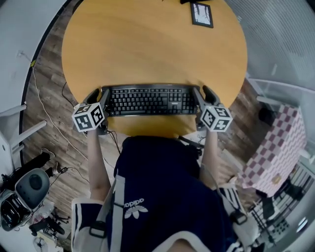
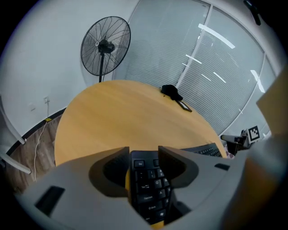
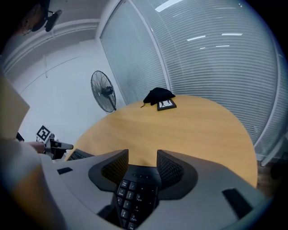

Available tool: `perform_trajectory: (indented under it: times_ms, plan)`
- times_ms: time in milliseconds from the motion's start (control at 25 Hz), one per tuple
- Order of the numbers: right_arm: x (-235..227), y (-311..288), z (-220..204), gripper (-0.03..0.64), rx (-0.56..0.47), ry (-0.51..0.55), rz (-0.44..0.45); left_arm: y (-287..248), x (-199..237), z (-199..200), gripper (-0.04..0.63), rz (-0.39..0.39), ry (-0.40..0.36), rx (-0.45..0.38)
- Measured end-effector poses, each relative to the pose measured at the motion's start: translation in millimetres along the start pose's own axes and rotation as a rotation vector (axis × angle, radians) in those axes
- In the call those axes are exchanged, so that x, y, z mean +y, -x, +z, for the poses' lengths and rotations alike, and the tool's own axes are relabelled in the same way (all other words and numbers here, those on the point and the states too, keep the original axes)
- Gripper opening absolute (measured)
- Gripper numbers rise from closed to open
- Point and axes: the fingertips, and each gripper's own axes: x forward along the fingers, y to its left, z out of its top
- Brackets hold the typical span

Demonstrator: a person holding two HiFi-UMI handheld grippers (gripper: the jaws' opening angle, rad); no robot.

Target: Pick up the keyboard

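Keyboard (image 1: 147, 101) sat flat on the round wooden table (image 1: 147, 44), along the table's near edge and roughly centred. Left gripper (image 1: 98, 93) was at the table's near-left rim, jaws spread, with the keyboard's Esc end between them; table showed in a gap beside the left pad, so no clamp. Right gripper (image 1: 204, 92) was at the table's near-right rim, jaws also spread around the numpad end. Picture frame (image 1: 202, 14) lay at the table's far side.
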Motion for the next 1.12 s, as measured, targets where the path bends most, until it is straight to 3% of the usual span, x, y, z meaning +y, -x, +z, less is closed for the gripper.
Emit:
perform_trajectory:
  times_ms: [520,840,1120]
  plan:
    - [-28,-19,-41,0.176,0.130,-0.079,-0.069,-20,9,-14,0.181,-0.023,0.050,0.079]
    - [-27,-25,-43,0.175,0.140,-0.218,0.039,-25,9,-16,0.181,-0.104,0.128,0.007]
    - [-22,-26,-41,0.172,0.151,-0.208,0.054,-25,11,-18,0.181,-0.134,0.134,0.027]
